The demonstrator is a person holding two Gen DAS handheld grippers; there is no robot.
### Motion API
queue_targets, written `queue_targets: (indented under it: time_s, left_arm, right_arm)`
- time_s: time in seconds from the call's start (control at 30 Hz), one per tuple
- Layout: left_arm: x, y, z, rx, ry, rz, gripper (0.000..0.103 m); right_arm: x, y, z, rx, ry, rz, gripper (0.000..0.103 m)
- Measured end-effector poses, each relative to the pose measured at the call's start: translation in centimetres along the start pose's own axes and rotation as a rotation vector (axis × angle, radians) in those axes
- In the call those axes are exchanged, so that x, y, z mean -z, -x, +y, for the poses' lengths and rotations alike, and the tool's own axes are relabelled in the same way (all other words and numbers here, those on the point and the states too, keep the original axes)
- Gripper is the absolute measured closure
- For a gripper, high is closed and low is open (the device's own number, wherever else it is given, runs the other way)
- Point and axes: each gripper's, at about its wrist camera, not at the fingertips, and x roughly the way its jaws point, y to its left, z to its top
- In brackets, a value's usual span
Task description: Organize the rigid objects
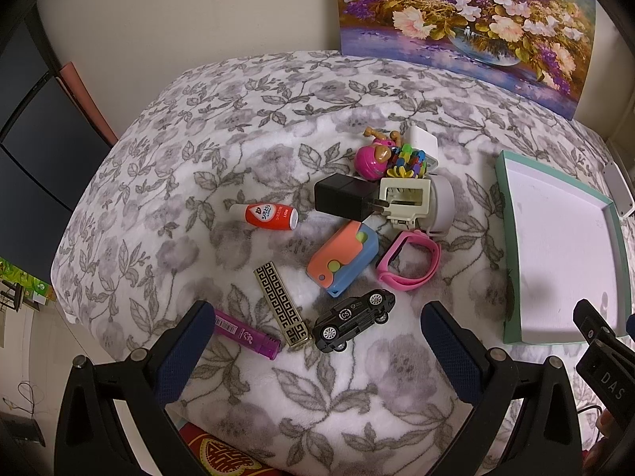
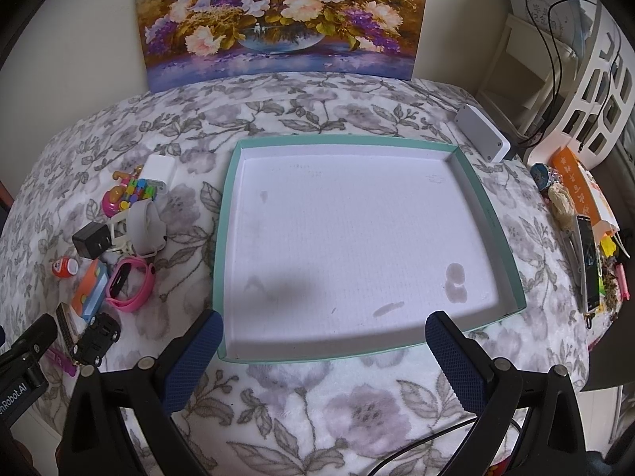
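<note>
A pile of small objects lies on the floral blanket: a black toy car (image 1: 353, 319), a gold patterned lighter (image 1: 281, 303), a purple lighter (image 1: 246, 335), an orange-blue case (image 1: 343, 263), a pink watch band (image 1: 410, 260), an orange bottle (image 1: 270, 216), a black charger (image 1: 345, 196) and a pink toy (image 1: 373, 158). My left gripper (image 1: 317, 361) is open just in front of the car. A teal-rimmed white tray (image 2: 494, 218) lies empty to the right. My right gripper (image 2: 325, 361) hangs open at the tray's near edge.
A flower painting (image 2: 278, 16) leans on the back wall. A grey box (image 2: 482, 139) sits past the tray's far right corner. Clutter and a phone (image 2: 587, 265) line the right edge, with a white shelf (image 2: 595, 91) behind. The blanket drops off at left.
</note>
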Motion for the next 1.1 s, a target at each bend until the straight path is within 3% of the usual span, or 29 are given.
queue_targets:
  time_s: [0.47, 0.57, 0.73, 0.97, 1.1]
  left_arm:
    - [0.5, -0.2, 0.2, 0.015, 0.012, 0.002, 0.0]
    - [0.4, 0.1, 1.1, 0.053, 0.031, 0.0, 0.0]
    - [-0.1, 0.0, 4.9, 0.065, 0.113, 0.002, 0.0]
    - [1.2, -2.7, 9.6, 0.07, 0.235, 0.066, 0.0]
    - [2.0, -4.6, 10.9, 0.099, 0.291, 0.109, 0.0]
  right_arm:
    - [0.1, 0.0, 0.4, -0.009, 0.005, -0.008, 0.0]
    - [0.2, 0.1, 0.7, -0.017, 0.009, -0.011, 0.0]
    - [-0.3, 1.2, 1.8, -0.11, 0.039, -0.042, 0.0]
    - [0.3, 1.4, 6.9, -0.266, 0.163, -0.017, 0.0]
    - [1.0, 0.7, 10.2, -0.296, 0.271, 0.002, 0.0]
